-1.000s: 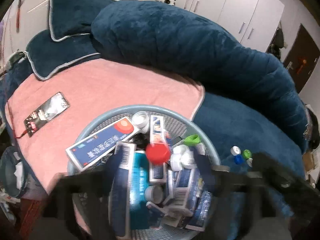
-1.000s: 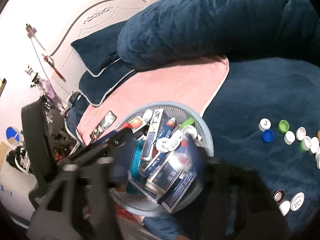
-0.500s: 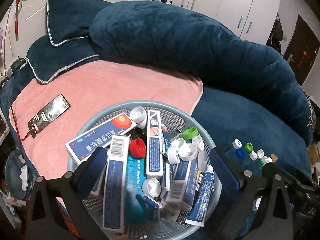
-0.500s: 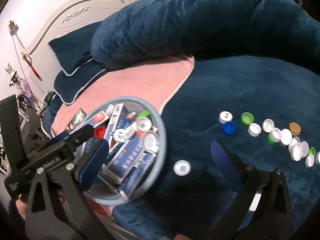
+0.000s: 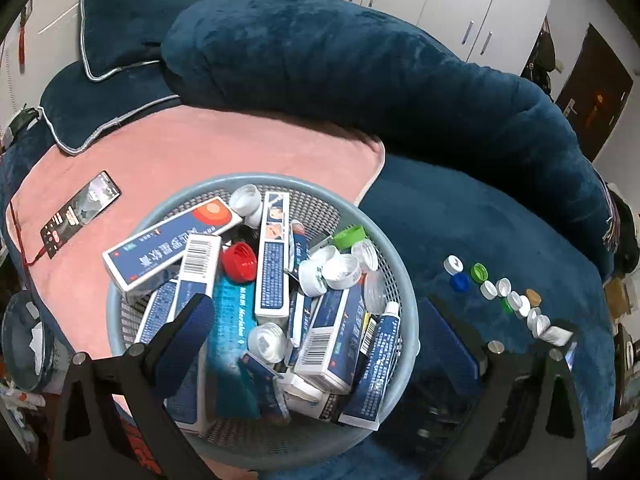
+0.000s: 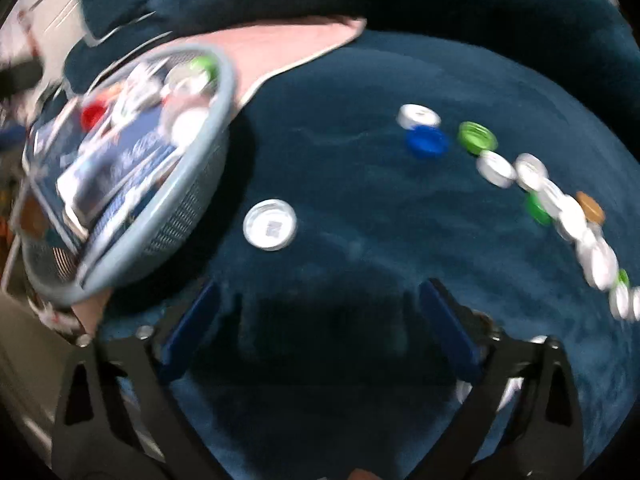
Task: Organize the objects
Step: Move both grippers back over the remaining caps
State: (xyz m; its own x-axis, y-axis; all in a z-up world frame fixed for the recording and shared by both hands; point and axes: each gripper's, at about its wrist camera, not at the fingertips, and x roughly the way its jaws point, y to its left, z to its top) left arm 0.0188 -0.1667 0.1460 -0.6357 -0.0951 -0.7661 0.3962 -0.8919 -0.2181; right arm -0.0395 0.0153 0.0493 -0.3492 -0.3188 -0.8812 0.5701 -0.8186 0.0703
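Teal box in basket reads "Merlahat".

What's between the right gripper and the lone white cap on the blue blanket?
Nothing visible. The right gripper, jaws closing and empty, faces the white cap across bare blue blanket; the basket sits off to the side.

The left wrist view looks steeply down, close above the basket on the bed. The right wrist view, blurred, faces down nearer the bed, sharing the basket and the bottle caps.
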